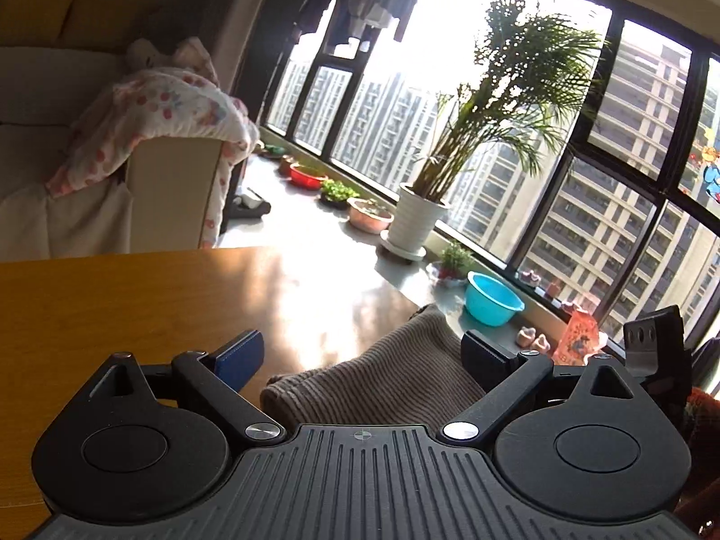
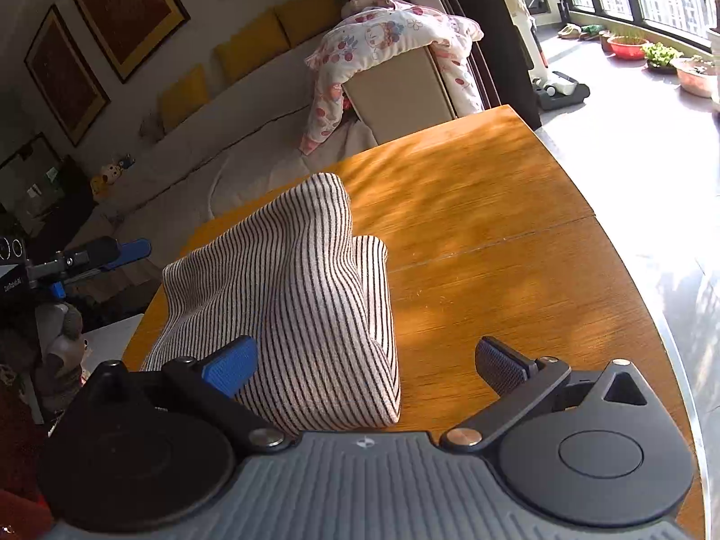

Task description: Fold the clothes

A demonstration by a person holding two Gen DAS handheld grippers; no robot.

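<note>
A folded garment with thin dark stripes lies bunched on the wooden table, near its left side. My right gripper is open just behind the garment's near end, its blue left finger over the cloth and its right finger above bare wood. In the left wrist view the same garment sits between the fingers of my open left gripper, close to the table edge. The right gripper shows at the far right there, and the left gripper at the far left of the right wrist view.
A beige sofa with a flowered quilt draped over its arm stands beyond the table. Along the window sit a potted palm, small planters and a blue basin. The table's curved edge drops to a sunlit floor.
</note>
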